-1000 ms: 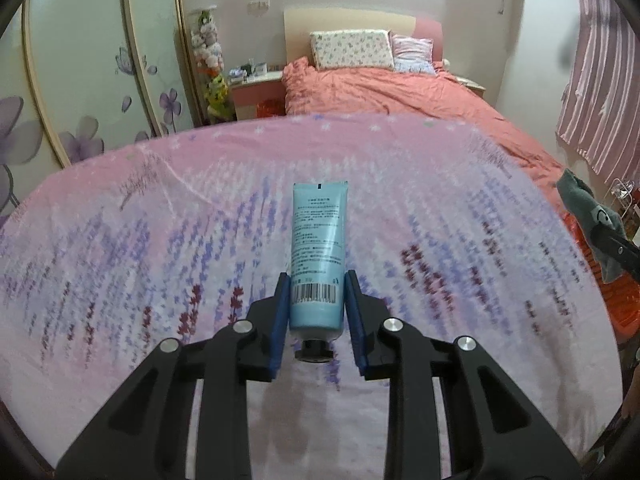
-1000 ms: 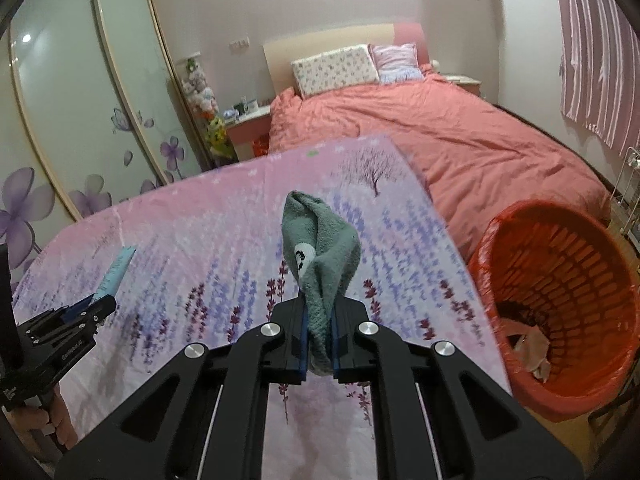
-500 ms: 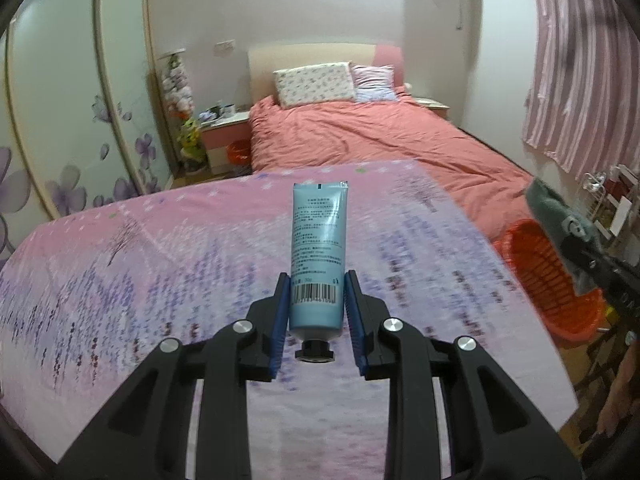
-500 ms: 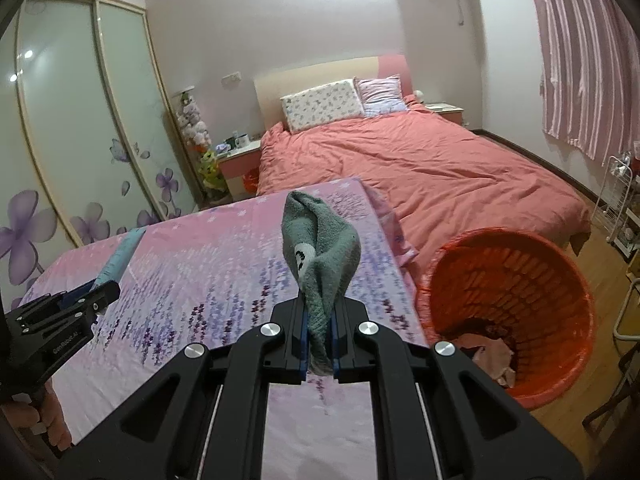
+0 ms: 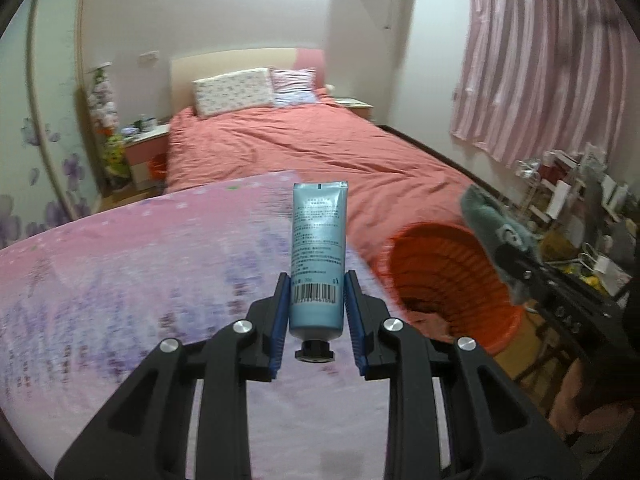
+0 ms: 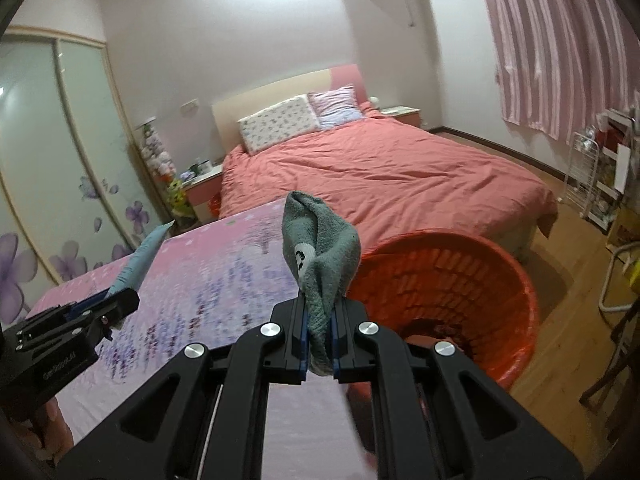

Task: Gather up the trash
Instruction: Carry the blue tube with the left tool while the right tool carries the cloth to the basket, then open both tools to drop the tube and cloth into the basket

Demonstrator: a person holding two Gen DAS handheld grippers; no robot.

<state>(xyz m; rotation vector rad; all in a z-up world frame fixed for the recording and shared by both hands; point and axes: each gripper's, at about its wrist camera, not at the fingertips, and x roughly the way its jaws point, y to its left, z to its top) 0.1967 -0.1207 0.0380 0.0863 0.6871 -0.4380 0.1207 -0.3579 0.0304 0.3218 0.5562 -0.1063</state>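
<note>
My left gripper (image 5: 316, 300) is shut on a light blue tube (image 5: 318, 248), cap toward me, held above the pink flowered table (image 5: 120, 280). My right gripper (image 6: 319, 320) is shut on a grey-green sock (image 6: 320, 248) that stands up between its jaws. An orange-red plastic basket (image 6: 460, 280) stands on the floor just right of the table; some trash lies at its bottom. The right gripper with the sock also shows in the left wrist view (image 5: 504, 256), over the basket (image 5: 440, 272). The left gripper and tube show at the left of the right wrist view (image 6: 120, 292).
A bed with a coral cover (image 6: 380, 176) lies beyond the table. Sliding wardrobe doors with flower prints (image 6: 60, 200) are on the left. Pink curtains (image 5: 540, 72) and a cluttered rack (image 5: 568, 200) are on the right. Wooden floor (image 6: 568, 260) surrounds the basket.
Both grippers have swung right and risen, each keeping its hold. The basket has come closer and more central in both views; the table has slid left.
</note>
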